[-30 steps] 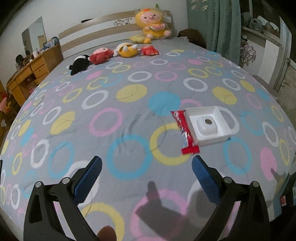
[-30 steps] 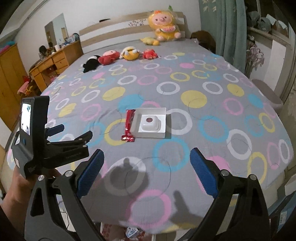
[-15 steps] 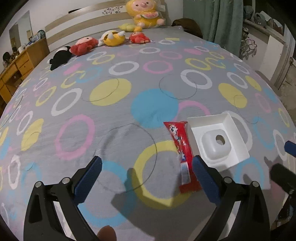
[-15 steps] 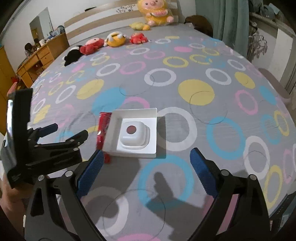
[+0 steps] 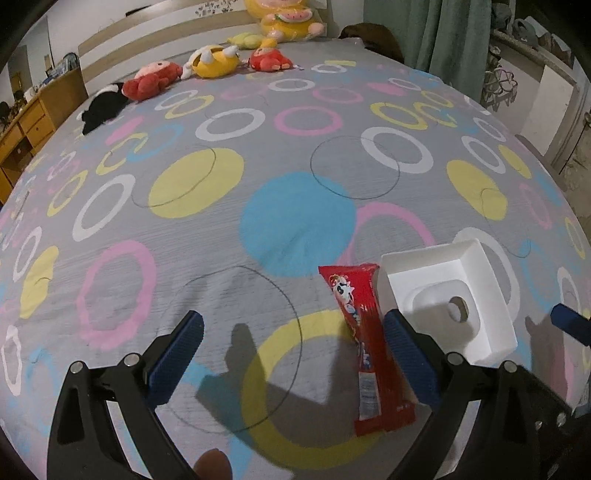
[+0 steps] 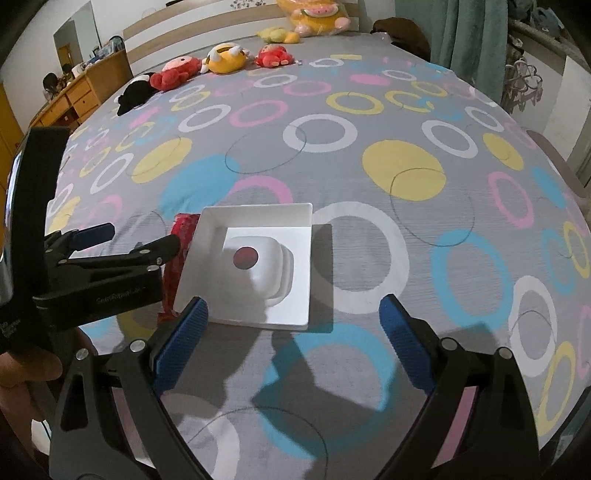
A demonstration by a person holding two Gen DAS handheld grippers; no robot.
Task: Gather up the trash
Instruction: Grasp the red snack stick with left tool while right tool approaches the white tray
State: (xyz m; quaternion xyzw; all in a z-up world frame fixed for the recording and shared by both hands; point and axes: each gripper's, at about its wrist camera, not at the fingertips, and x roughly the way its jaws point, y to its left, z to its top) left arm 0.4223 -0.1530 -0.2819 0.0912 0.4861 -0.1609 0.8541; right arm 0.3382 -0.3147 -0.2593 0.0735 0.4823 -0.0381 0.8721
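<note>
A red snack wrapper point(image 5: 364, 332) lies flat on the circle-patterned bedspread, with a white plastic tray insert point(image 5: 448, 299) touching its right side. My left gripper point(image 5: 291, 354) is open just above the bed; the wrapper's near end lies just inside its right finger. In the right wrist view the white tray insert point(image 6: 255, 262) sits just ahead of my open right gripper point(image 6: 293, 339), slightly left of centre. The red wrapper point(image 6: 181, 243) is mostly hidden there behind the left gripper point(image 6: 140, 240), which reaches in from the left.
Plush toys point(image 5: 210, 62) line the headboard end of the bed. A wooden dresser point(image 6: 81, 92) stands along the left wall. Green curtains point(image 6: 472, 33) and a white drying rack point(image 6: 524, 81) are at the right. The bed's near edge point(image 6: 561, 413) drops off at lower right.
Both grippers have moved forward and down toward the wrapper and tray, which now look larger and closer. Neither gripper's opening has changed.
</note>
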